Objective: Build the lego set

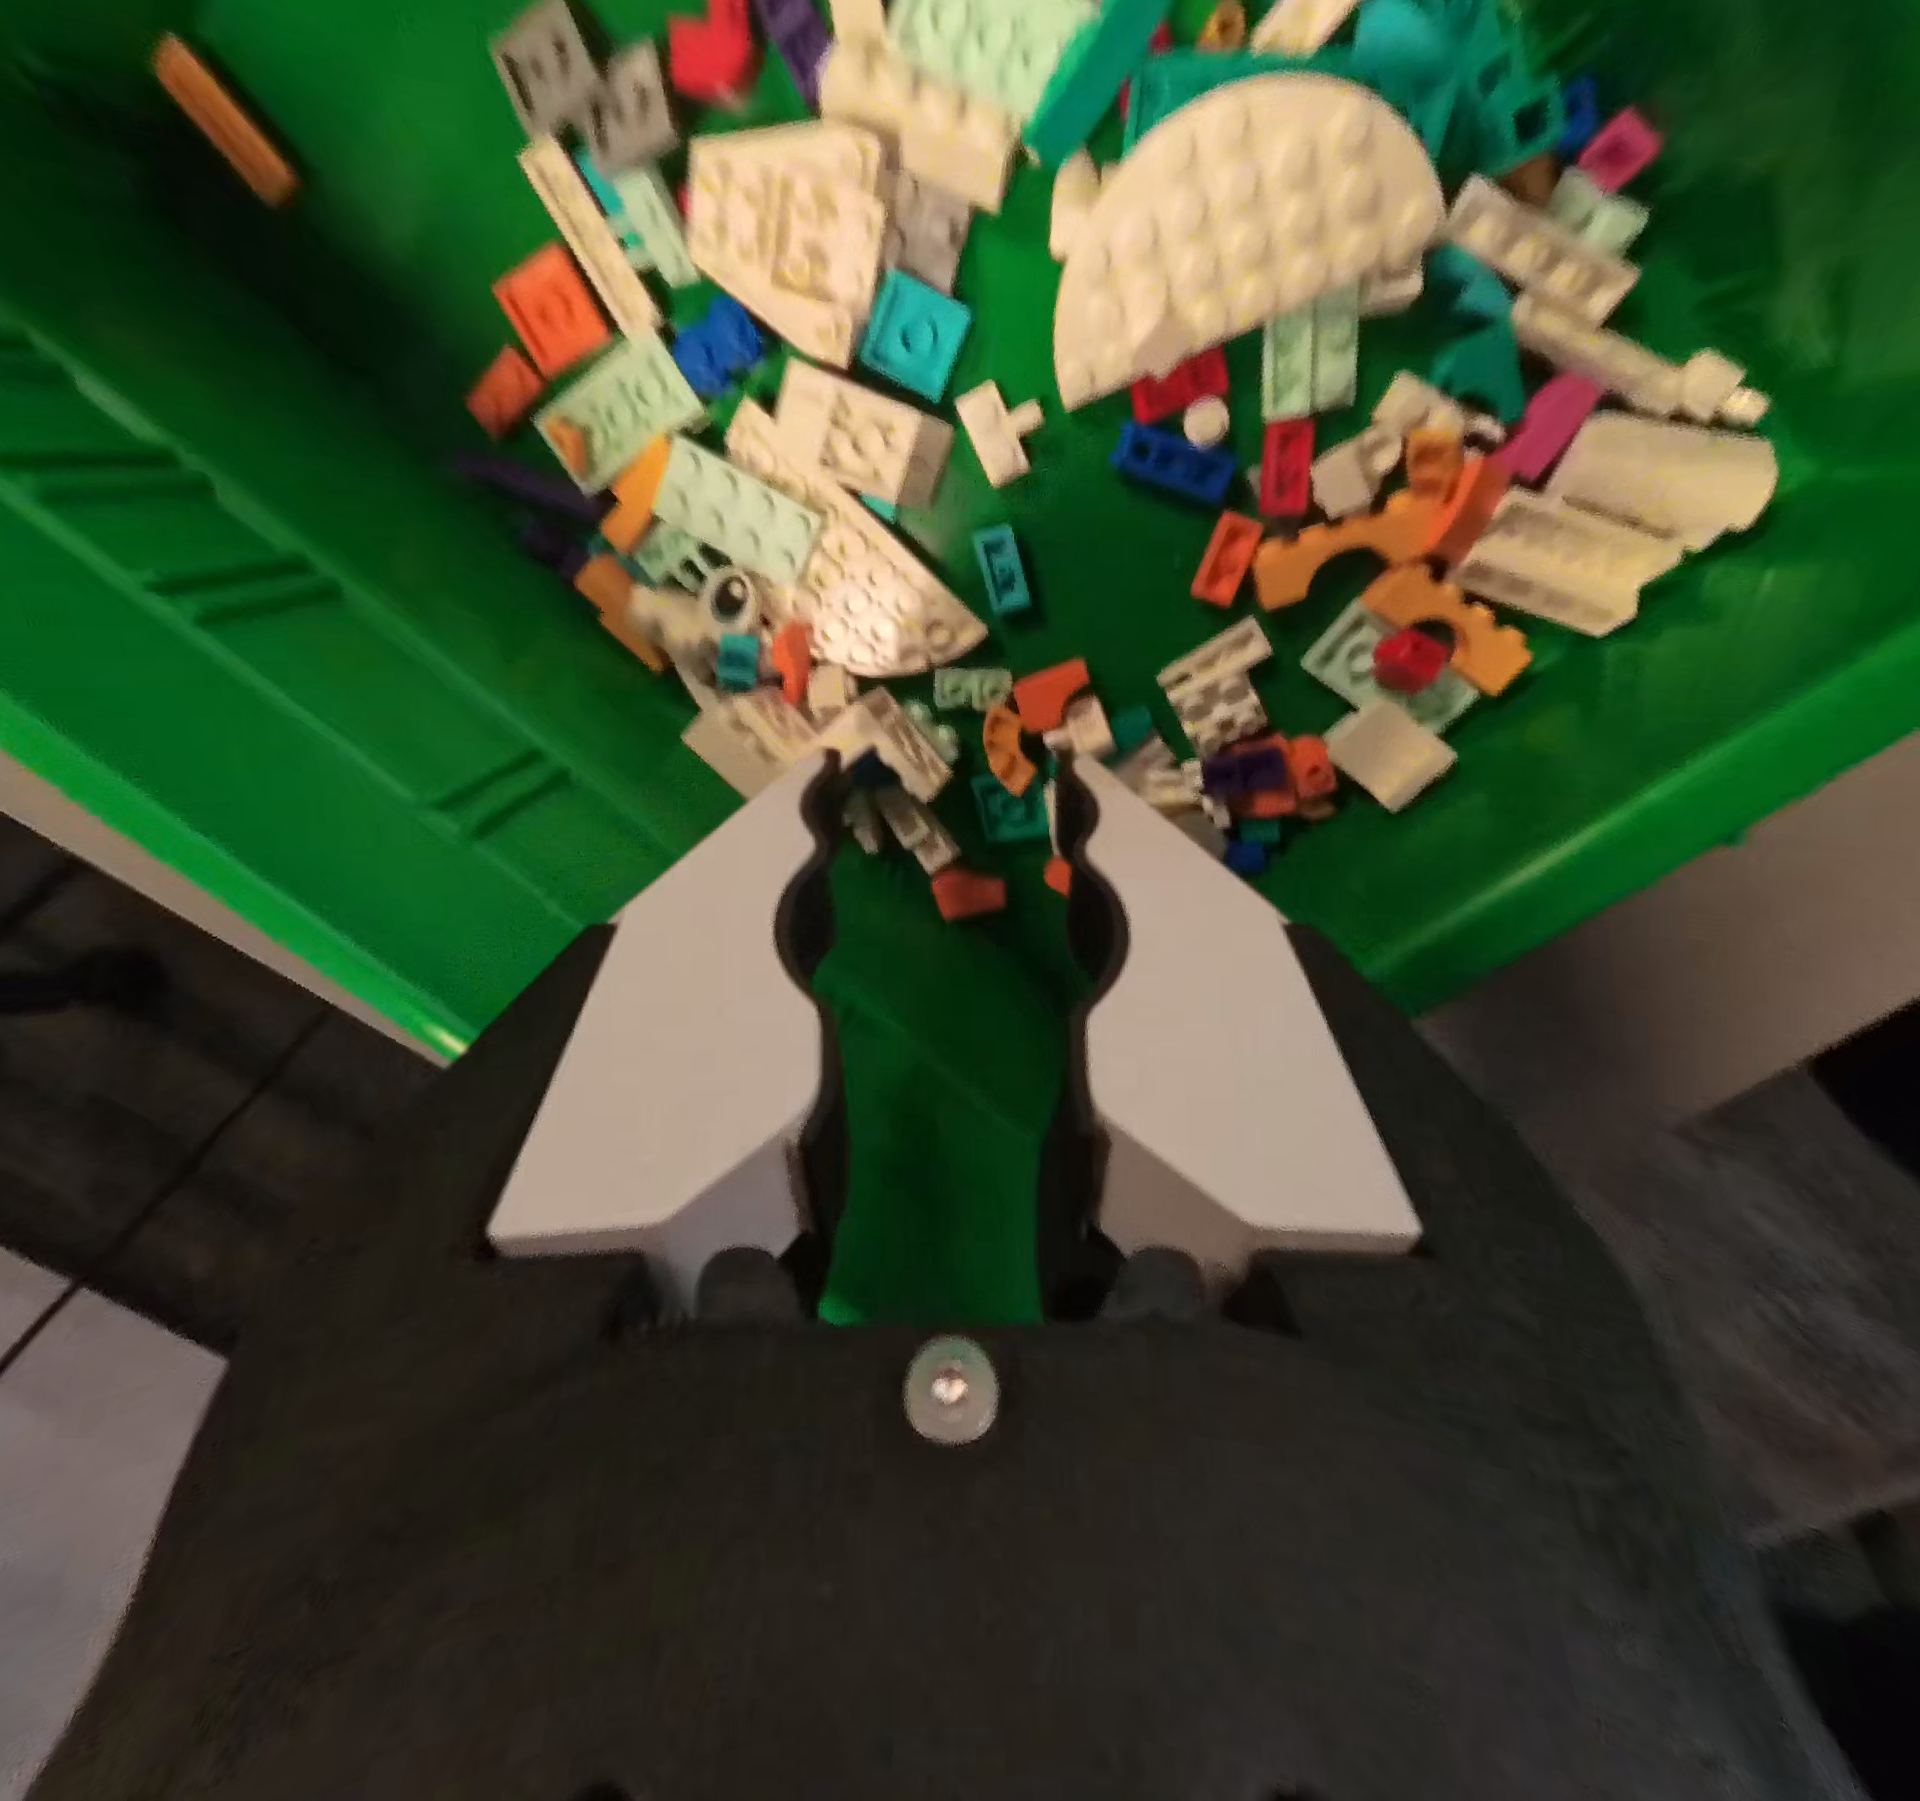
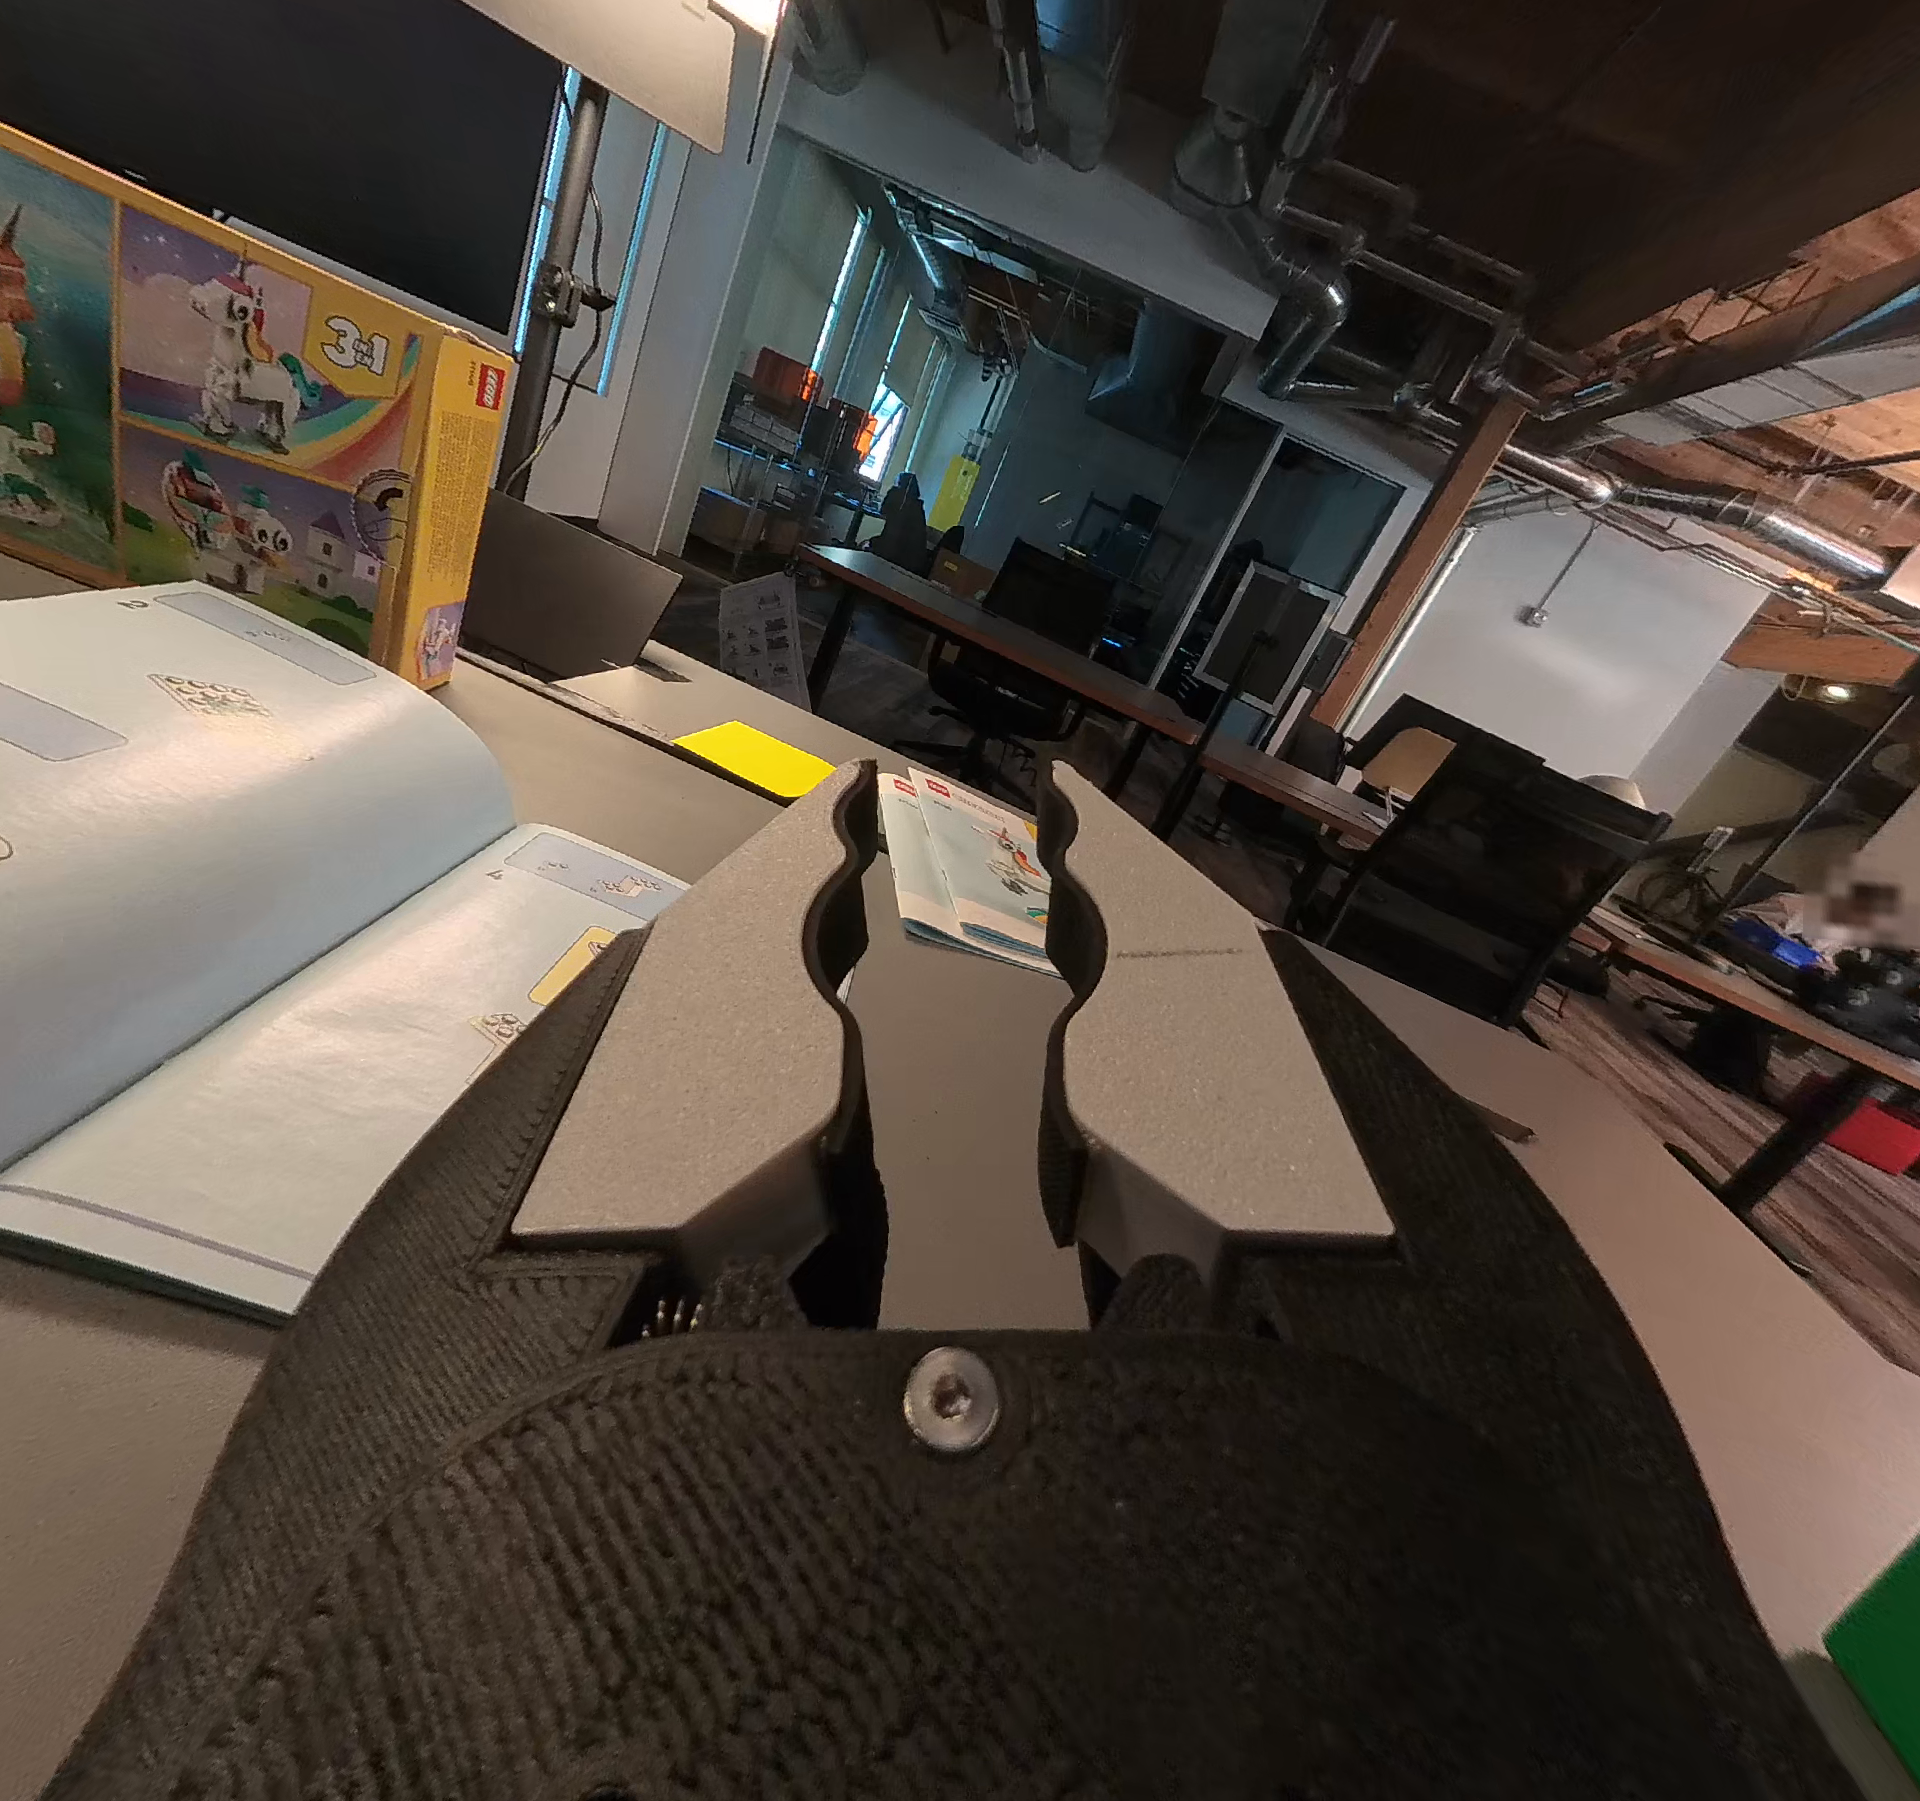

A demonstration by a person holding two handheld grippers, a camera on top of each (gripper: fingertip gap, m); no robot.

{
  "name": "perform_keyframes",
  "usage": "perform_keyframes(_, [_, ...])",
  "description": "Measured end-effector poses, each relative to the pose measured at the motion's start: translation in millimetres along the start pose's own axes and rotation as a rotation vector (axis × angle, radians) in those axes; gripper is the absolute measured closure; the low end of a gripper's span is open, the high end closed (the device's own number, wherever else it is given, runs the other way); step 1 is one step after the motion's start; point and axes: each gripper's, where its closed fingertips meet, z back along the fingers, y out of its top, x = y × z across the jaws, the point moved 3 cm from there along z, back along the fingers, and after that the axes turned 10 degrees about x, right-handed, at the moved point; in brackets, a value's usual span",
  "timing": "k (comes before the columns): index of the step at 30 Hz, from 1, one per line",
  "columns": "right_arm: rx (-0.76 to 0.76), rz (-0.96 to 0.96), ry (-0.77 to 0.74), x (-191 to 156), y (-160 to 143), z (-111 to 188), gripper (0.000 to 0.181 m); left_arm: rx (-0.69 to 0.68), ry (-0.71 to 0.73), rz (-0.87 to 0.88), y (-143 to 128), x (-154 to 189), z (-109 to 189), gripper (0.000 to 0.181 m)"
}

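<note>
In the left wrist view a green tray (image 1: 312,712) holds a heap of loose lego pieces, mostly white, mint, teal and orange. A large white half-round plate (image 1: 1236,234) lies at the upper middle. My left gripper (image 1: 945,775) is open and empty, its tips at the near edge of the heap by a small orange curved piece (image 1: 1008,749). The picture is blurred. In the right wrist view my right gripper (image 2: 956,795) is open and empty, low over the grey table (image 2: 623,785). An open instruction booklet (image 2: 208,868) lies to its left.
The yellow lego box (image 2: 260,421) stands at the back left behind the booklet. Two small folded leaflets (image 2: 966,868) lie beyond the right gripper's tips, a yellow note (image 2: 753,754) beside them. An orange bar (image 1: 223,120) lies alone at the tray's left. A green corner (image 2: 1881,1689) shows at lower right.
</note>
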Motion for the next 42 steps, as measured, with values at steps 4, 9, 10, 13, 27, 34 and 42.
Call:
perform_keyframes(4, [0.000, 0.001, 0.001, -0.2, 0.0, -0.1, 0.152, -0.086, -0.030, 0.008, -11.1, 8.2, -2.3, 0.145])
perform_keyframes(9, [0.000, 0.002, 0.000, -0.1, 0.0, -0.1, 0.153, -0.134, -0.023, -0.039, -14.1, 10.3, -7.0, 0.141])
perform_keyframes(10, [0.000, 0.002, 0.000, -0.1, 0.0, -0.1, 0.153, -0.152, -0.025, -0.051, -15.8, 11.1, -7.9, 0.141])
perform_keyframes(13, [0.000, 0.002, 0.000, -0.1, 0.0, -0.1, 0.153, -0.180, -0.008, -0.092, -17.9, 11.2, -8.7, 0.146])
perform_keyframes(27, [0.004, -0.007, -0.002, 0.6, 0.2, 0.1, 0.153, -0.047, 0.274, -0.130, 6.1, -16.7, 3.2, 0.146])
perform_keyframes(34, [0.005, -0.011, 0.000, 0.8, 0.2, 0.2, 0.153, -0.110, 0.202, 0.023, -0.1, -10.4, -6.2, 0.150])
perform_keyframes(42, [0.008, -0.017, -0.003, 1.6, 0.6, 0.6, 0.153, -0.161, 0.209, 0.159, -5.0, -13.3, -12.5, 0.156])
